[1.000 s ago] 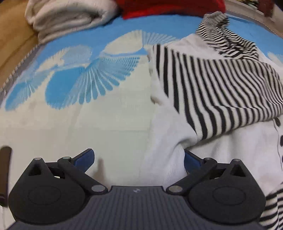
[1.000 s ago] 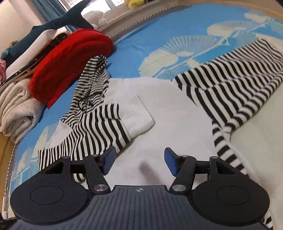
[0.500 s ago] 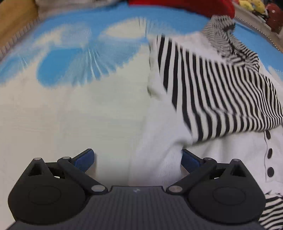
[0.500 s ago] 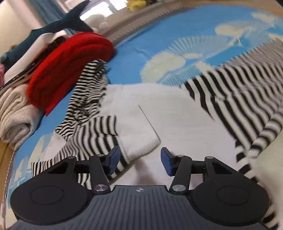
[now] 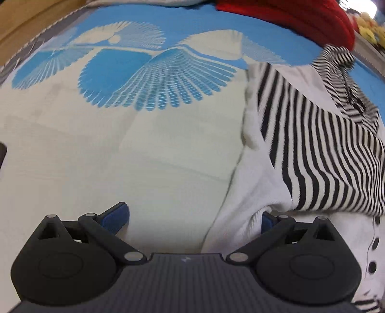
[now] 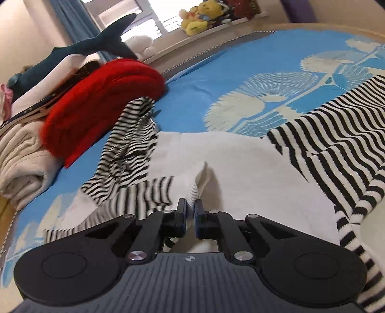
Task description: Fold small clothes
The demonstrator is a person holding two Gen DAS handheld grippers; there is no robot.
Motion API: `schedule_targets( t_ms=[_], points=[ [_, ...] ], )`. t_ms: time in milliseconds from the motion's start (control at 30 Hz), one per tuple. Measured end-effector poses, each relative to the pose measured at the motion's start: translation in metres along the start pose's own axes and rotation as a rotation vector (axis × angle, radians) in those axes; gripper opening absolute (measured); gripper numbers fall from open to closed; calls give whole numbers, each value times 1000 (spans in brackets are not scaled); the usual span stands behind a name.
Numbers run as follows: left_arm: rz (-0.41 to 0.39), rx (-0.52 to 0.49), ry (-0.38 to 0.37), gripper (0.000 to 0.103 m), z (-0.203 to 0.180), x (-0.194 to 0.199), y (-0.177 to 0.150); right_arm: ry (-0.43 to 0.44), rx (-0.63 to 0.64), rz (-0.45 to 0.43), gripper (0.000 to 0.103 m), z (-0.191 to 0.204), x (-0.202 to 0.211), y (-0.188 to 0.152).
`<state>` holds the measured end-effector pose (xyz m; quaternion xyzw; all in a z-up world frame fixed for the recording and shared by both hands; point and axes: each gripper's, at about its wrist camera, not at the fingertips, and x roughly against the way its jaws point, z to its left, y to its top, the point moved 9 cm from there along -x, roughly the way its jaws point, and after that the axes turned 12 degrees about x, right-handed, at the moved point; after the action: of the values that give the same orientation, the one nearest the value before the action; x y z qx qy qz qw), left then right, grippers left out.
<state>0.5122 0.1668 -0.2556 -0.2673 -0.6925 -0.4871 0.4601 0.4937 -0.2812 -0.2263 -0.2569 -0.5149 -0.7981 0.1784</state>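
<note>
The striped cardigan (image 6: 243, 168) lies spread on a bed covered by a blue and cream blanket (image 5: 149, 149) with fan-shaped leaf prints. Its body is white, with black-and-white striped sleeves and black buttons (image 5: 372, 266) down one front edge.

The right gripper (image 6: 190, 209) has its jaws pressed together on a raised fold of the white rib-knit fabric near the middle of the garment, just beside the striped cuff of the folded-in sleeve (image 6: 144, 192). The pinched cloth stands up in a small ridge above the jaws. To its right, the other sleeve (image 6: 336, 149) stretches out flat toward the blanket's edge, with bare blue blanket beyond it.

The left gripper (image 5: 192, 218) has its jaws spread wide. Its right pad sits tucked against the white hem edge of the cardigan under the striped panel, while the left pad rests over bare blanket; whether the right pad presses the cloth cannot be told. To the left of the cardigan's edge a wide stretch of cream blanket lies open.

Along the far side of the bed a red folded knit (image 6: 103, 101) lies just next to the striped hood (image 6: 134, 134), with a beige folded garment (image 6: 21, 163) beside it and a plush shark (image 6: 72, 55) on top of the stack. A yellow plush toy (image 6: 199, 16) sits on the window ledge behind.
</note>
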Motion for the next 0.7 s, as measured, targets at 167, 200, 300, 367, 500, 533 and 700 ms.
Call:
schedule_targets(
  t_ms=[167,200,300,367,500,533,700],
  points=[
    [2,-48,23,103,-4,-2,-3,-116,168,105,9,-11,-23,-27],
    [-1,-59,28,103,-5,0,-3,-128,195,108,15,-9,-22,-25],
    [-11,-28,-5,103,-7,12,-3,-161,143,146,45,-11,-15,-18],
    [-57,-32,-47,103,-15,31,-1,-173,63,131,48,-16,-3,-15],
    [-166,-101,-87,103,-33,67,-2,-162,2,84,48,-20,21,-7],
    [-189,-117,-88,103,-35,74,-4,-155,-4,70,48,-22,33,-4],
    [-259,-94,-140,103,-39,103,-18,-55,-69,8,52,-22,93,2]
  ],
)
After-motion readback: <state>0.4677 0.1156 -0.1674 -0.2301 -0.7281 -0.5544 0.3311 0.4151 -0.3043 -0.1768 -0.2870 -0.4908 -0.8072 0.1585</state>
